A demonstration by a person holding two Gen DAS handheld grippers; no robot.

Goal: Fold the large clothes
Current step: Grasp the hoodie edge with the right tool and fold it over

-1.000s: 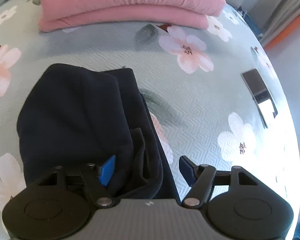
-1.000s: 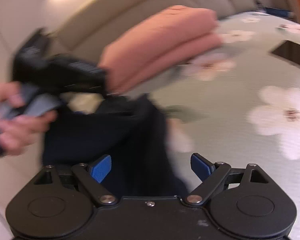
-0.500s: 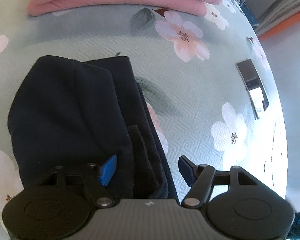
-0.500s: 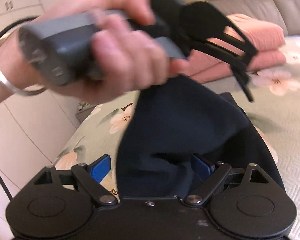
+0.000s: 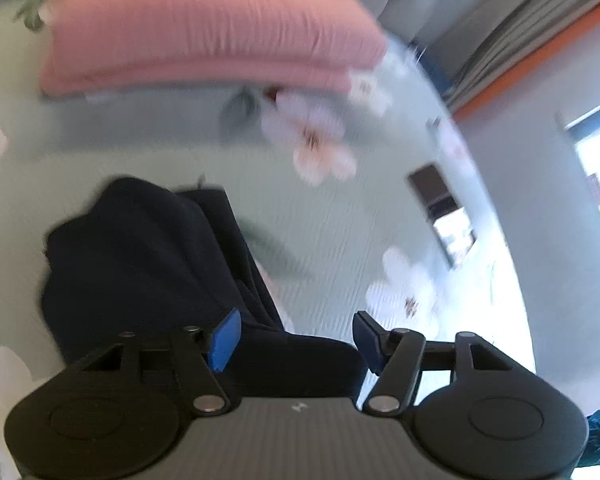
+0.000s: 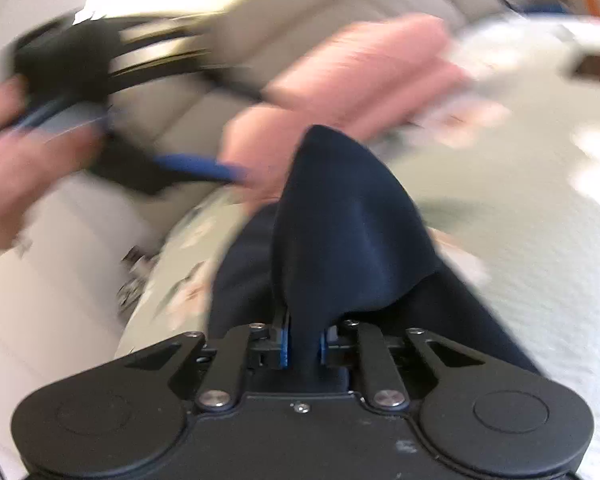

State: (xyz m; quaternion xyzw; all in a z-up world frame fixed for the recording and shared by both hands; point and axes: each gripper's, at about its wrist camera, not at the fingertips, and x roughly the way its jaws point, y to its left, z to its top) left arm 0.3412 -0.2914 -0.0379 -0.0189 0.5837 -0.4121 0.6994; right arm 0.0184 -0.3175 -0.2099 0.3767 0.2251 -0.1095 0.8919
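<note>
The left wrist camera is looking steeply down over its own gripper [image 5: 296,338] at the pale green floral bedspread [image 5: 172,148], close above it. The right wrist camera is sitting lower, facing more level across the bed toward a beige padded headboard [image 6: 204,120]. Both are sharing the dark navy crumpled garment [image 5: 140,264] and the folded pink ribbed garment [image 5: 212,24].

No legible text, label, brand, number or sign anywhere in either wrist view. Only a small pale embossed mark on the left gripper's grey body [image 5: 298,407], too small and blurred to read.
</note>
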